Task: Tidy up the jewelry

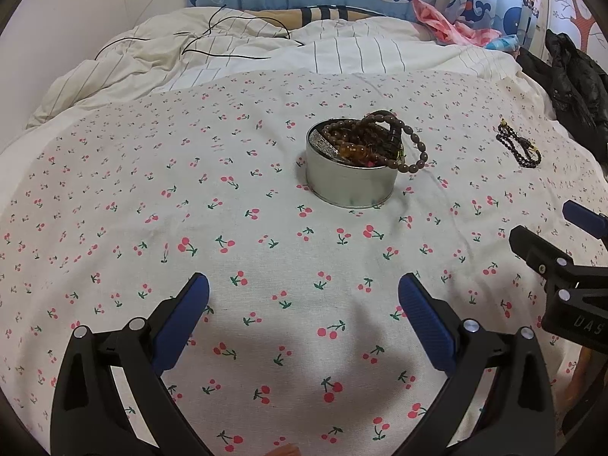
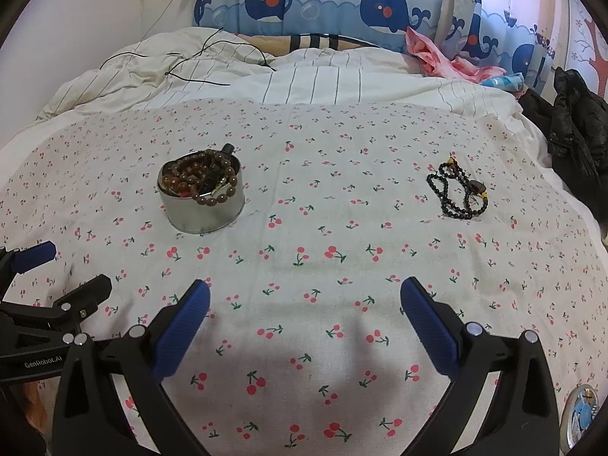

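A round silver tin (image 1: 351,184) stands on the cherry-print cloth (image 1: 228,228), filled with brown and amber bead bracelets; one brown bracelet (image 1: 414,152) hangs over its right rim. The tin also shows in the right wrist view (image 2: 201,211). A black bead necklace (image 2: 458,192) lies loose on the cloth to the right; it also shows in the left wrist view (image 1: 518,146). My left gripper (image 1: 304,300) is open and empty, in front of the tin. My right gripper (image 2: 304,304) is open and empty, between tin and necklace, nearer me.
A striped quilt (image 2: 304,79) with a black cable (image 2: 197,59) lies behind the cloth. A black jacket (image 2: 573,125) sits at the right edge. A round tin lid (image 2: 581,418) lies at the lower right. Whale curtains (image 2: 342,3) hang behind.
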Action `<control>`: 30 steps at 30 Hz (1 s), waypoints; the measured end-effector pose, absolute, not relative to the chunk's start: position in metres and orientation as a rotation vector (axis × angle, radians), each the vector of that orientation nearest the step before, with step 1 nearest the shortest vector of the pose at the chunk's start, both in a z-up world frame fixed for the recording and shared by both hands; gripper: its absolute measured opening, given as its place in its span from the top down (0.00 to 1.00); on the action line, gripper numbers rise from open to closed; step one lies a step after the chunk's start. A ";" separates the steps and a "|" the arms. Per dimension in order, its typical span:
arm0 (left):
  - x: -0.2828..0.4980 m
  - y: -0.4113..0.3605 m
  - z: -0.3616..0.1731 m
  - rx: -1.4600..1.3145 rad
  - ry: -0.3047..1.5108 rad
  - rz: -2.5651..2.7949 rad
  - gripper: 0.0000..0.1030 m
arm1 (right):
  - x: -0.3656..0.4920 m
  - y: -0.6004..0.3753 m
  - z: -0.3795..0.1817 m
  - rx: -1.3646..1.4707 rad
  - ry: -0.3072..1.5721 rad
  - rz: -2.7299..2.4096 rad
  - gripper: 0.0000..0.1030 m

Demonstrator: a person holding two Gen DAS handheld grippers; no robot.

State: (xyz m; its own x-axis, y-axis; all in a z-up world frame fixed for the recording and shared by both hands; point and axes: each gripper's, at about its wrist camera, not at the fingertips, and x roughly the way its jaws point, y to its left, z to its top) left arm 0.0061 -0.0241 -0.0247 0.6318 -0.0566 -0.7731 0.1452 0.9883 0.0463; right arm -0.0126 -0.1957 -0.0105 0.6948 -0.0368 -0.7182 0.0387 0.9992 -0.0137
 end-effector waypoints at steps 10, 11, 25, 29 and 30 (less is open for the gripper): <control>0.006 -0.024 -0.024 0.106 0.881 -0.117 0.07 | -0.013 -0.195 -0.011 0.001 0.803 -0.040 0.06; 0.006 -0.024 -0.024 0.106 0.881 -0.118 0.07 | -0.013 -0.195 -0.011 0.001 0.803 -0.040 0.06; 0.006 -0.025 -0.025 0.105 0.883 -0.119 0.07 | -0.013 -0.194 -0.013 -0.001 0.806 -0.037 0.06; 0.006 -0.025 -0.025 0.104 0.882 -0.119 0.07 | -0.013 -0.194 -0.013 -0.003 0.807 -0.037 0.06; 0.006 -0.025 -0.025 0.104 0.883 -0.119 0.07 | -0.013 -0.193 -0.013 -0.004 0.808 -0.036 0.06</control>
